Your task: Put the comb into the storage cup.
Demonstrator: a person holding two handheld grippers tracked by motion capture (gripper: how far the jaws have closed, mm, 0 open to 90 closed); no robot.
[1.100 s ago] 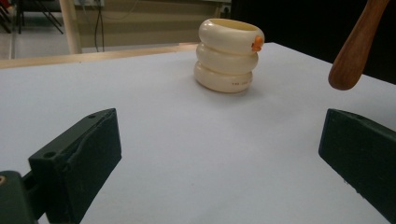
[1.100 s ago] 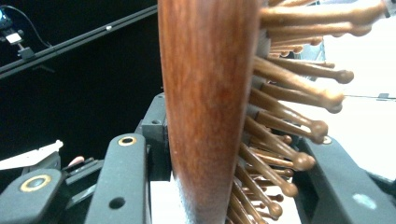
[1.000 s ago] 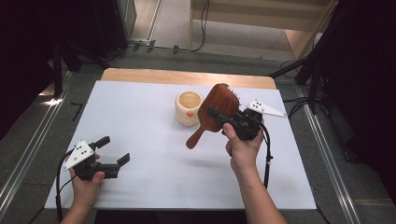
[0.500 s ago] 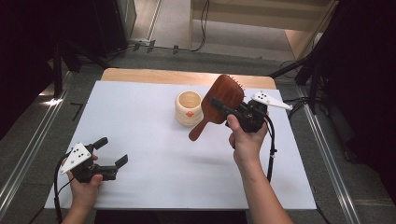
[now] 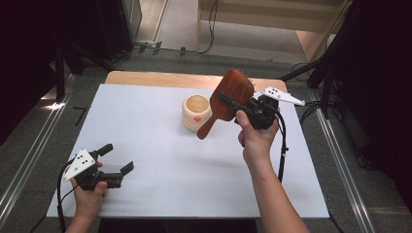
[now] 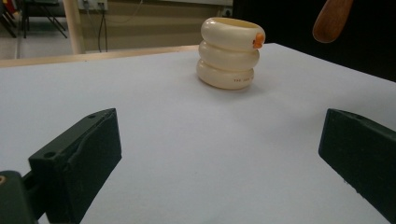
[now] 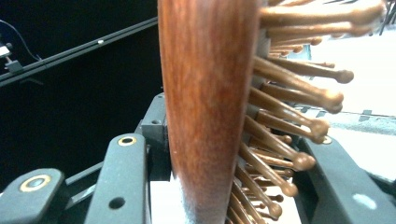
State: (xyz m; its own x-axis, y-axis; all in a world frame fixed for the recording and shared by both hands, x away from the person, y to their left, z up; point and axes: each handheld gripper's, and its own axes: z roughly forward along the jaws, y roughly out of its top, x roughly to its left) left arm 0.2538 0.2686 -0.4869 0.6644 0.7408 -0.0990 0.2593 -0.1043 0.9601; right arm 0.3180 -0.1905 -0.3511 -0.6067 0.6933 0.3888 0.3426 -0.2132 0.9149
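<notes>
My right gripper (image 5: 232, 104) is shut on a brown wooden paddle hairbrush (image 5: 231, 94) and holds it in the air above the table, handle slanting down-left. Close up, the hairbrush (image 7: 210, 102) stands between the two black jaws, wooden back toward one jaw and bristles toward the other. A cream ribbed cup (image 5: 197, 112) with a small orange mark stands on the white table top (image 5: 160, 160), just left of the brush handle. My left gripper (image 5: 115, 158) rests open near the front left, nothing between its jaws. The cup (image 6: 230, 52) is ahead of those jaws, the brush handle tip (image 6: 330, 19) hanging above it.
A wooden strip (image 5: 145, 77) borders the far edge of the table. Metal rails (image 5: 29, 155) run along both sides, and cables (image 5: 316, 109) lie on the floor at the right. Dark stands are at the back left.
My right gripper has lifted the hairbrush higher and a little farther back, beside the cup. The left gripper has kept its place.
</notes>
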